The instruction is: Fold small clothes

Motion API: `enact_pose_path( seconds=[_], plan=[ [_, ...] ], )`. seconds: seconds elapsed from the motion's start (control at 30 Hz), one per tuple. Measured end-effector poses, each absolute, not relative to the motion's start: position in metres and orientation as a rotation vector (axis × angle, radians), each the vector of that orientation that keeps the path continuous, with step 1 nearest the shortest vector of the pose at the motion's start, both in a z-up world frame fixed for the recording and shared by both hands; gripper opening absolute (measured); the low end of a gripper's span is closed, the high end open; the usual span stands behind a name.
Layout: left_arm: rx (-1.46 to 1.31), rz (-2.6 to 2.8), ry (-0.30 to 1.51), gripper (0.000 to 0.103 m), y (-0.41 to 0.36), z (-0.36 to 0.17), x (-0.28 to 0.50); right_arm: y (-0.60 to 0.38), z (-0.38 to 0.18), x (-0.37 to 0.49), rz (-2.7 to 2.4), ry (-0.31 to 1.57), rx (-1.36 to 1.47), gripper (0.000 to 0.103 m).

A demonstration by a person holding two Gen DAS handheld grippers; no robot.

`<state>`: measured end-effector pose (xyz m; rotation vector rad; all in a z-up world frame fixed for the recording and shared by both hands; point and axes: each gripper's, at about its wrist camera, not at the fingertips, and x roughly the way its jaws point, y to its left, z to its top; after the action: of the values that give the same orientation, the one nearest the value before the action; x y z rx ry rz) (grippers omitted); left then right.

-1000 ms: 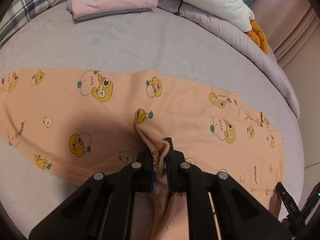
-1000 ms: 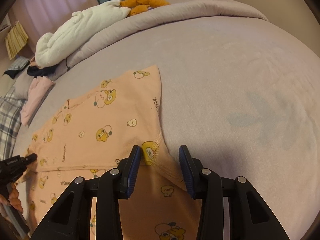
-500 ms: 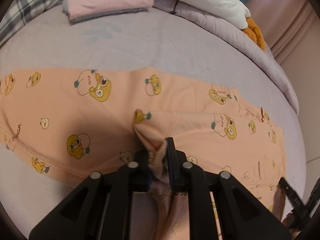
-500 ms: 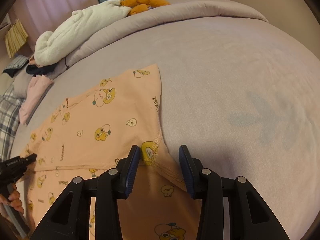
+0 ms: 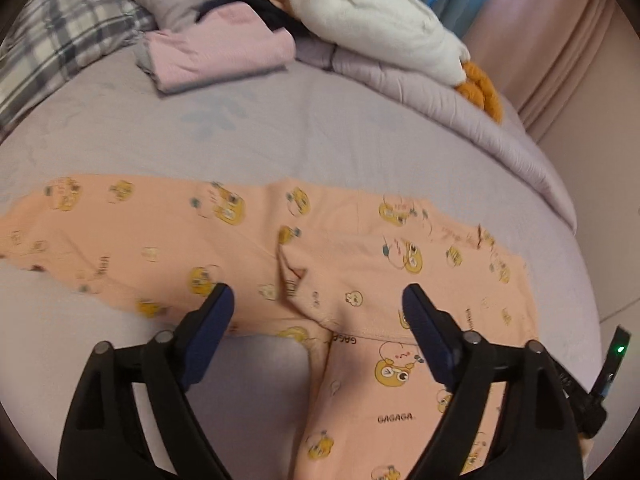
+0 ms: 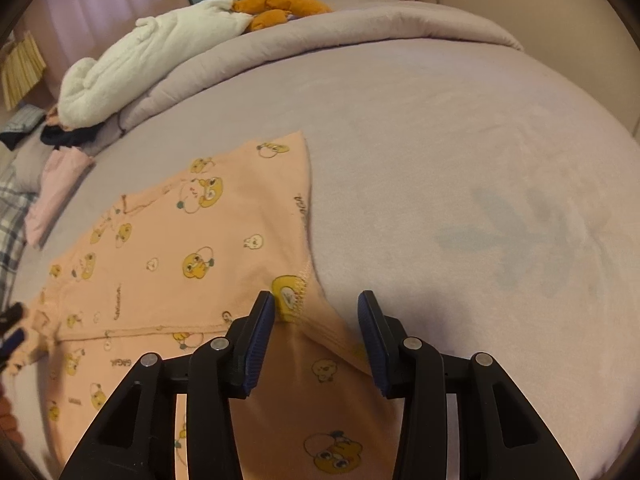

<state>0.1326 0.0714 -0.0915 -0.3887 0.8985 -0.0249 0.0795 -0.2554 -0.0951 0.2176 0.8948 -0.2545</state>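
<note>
Peach cartoon-print garment point(image 5: 400, 280): spread flat on the near part of the bed point(image 5: 320, 136), 1 flap folded in at its middle. Left gripper point(image 5: 316, 300): jaws just sprung wide, cloth below, nothing held. Right gripper point(image 6: 316, 308): jaws part-open astride the hem, seemingly not pinching. Step: fold released. Next: regrip an edge for the following fold.

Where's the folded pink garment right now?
In the left wrist view, upper left: the folded pink garment lies on the bed, between the plaid pillow and white fleece.
</note>
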Motion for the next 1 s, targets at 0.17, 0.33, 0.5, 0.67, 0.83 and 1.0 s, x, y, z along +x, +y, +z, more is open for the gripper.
enact_pose_path(
  seconds=[0.17, 0.33, 0.5, 0.67, 0.83, 1.0],
  plan=[
    [-0.440, 0.012, 0.825, 0.093, 0.100, -0.064, 0.113, -0.250, -0.078, 0.069, -0.259, 0.852, 0.202, 0.056],
    [-0.477, 0.074, 0.743, 0.097, 0.125, -0.046, 0.087, -0.241, -0.059, 0.057, -0.290, 0.798, 0.146, 0.068],
    [-0.465, 0.122, 0.703, 0.099, 0.141, -0.040, 0.070, -0.230, -0.044, 0.047, -0.282, 0.758, 0.115, 0.078],
    [-0.550, 0.243, 0.688, 0.100, 0.187, -0.052, 0.053, -0.214, -0.030, 0.038, -0.218, 0.712, 0.102, 0.088],
    [-0.665, 0.363, 0.652, 0.099, 0.230, -0.070, 0.030, -0.202, -0.020, 0.032, -0.174, 0.653, 0.117, 0.100],
    [-0.735, 0.409, 0.673, 0.098, 0.251, -0.094, 0.028, -0.193, -0.020, 0.034, -0.097, 0.650, 0.170, 0.100]
  ],
)
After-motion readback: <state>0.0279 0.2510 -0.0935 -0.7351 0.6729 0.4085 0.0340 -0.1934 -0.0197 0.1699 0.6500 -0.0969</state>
